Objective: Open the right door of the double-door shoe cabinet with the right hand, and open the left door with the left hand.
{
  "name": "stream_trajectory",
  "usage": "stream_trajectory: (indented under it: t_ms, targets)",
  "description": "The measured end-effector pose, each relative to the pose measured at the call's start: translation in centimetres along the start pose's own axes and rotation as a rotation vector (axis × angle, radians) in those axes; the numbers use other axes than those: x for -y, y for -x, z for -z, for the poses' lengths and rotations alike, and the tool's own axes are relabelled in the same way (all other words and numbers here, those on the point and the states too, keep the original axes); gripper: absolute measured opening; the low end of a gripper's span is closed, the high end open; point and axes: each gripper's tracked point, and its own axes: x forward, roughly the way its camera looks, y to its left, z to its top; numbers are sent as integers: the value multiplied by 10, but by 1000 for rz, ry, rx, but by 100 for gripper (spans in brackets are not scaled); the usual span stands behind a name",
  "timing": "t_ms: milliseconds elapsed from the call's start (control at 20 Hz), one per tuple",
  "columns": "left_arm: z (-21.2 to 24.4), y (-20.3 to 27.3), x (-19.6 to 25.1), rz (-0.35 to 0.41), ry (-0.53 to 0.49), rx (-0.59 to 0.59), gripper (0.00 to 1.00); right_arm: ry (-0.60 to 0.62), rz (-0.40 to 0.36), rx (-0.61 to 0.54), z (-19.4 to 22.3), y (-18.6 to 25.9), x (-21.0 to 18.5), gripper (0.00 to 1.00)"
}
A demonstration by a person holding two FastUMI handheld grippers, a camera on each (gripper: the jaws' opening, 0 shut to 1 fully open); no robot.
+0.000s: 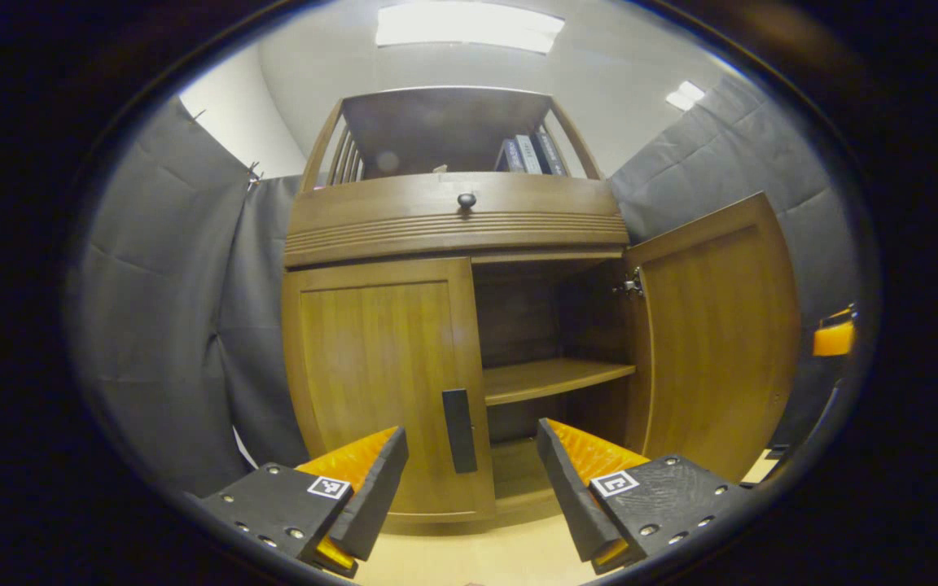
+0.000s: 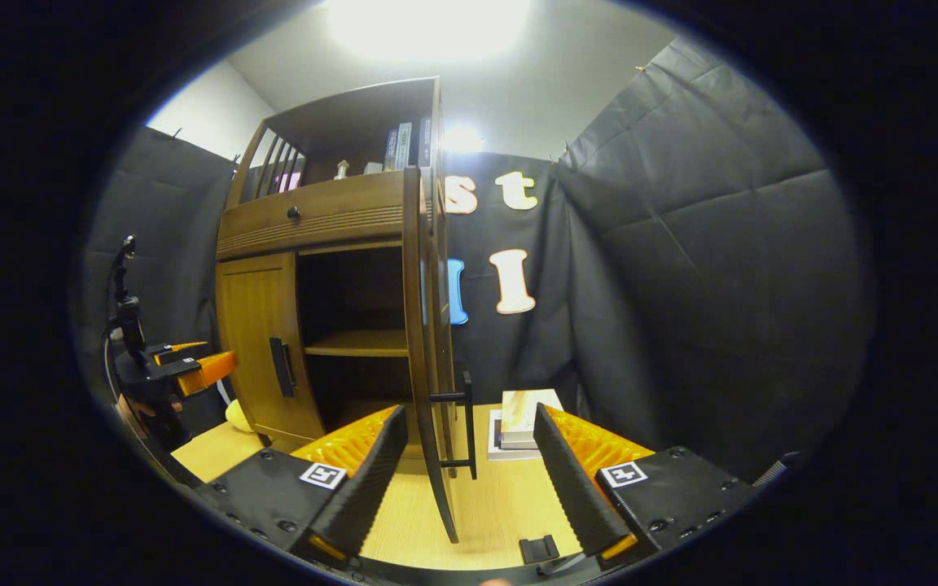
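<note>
Left door (image 1: 379, 382) shut, its handle (image 1: 459, 430) between left gripper (image 1: 469, 488) fingers.

No word, number or brand can be read here. The left gripper (image 1: 469, 480) carries two small square black-and-white code markers (image 1: 329, 487), one on the body behind each finger; they are patterns, not letters. The right gripper (image 2: 469, 464) carries the same kind of marker pair (image 2: 625, 474) in the same places. High above and beyond the fingers of both, the books (image 1: 530, 153) show pale bands on their spines, but the print there is too small to read.
</note>
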Motion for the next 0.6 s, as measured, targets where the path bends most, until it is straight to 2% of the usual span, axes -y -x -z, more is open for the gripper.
stream_trajectory:
  t_ms: [50,100,200,250,350,450,500,600]
  targets:
    - [0,0,0,1,0,1,93,-4,15,15,-5,7,1,96]
    - [1,-1,0,0,-1,-2,93,-6,27,22,-6,12,1,92]
    - [1,0,0,-1,2,-7,93,1,45,21,-5,22,1,92]
    - [2,0,0,-1,8,-12,93,10,55,12,-6,24,1,96]
    - [3,0,1,-3,29,-15,93,25,76,-6,0,30,2,92]
    - [6,-1,1,-7,43,-11,93,31,91,-18,1,35,2,96]
    - [10,-3,1,-9,43,-10,93,35,101,-25,3,37,3,92]
    - [12,-10,0,-16,38,-12,93,43,117,-36,4,42,4,96]
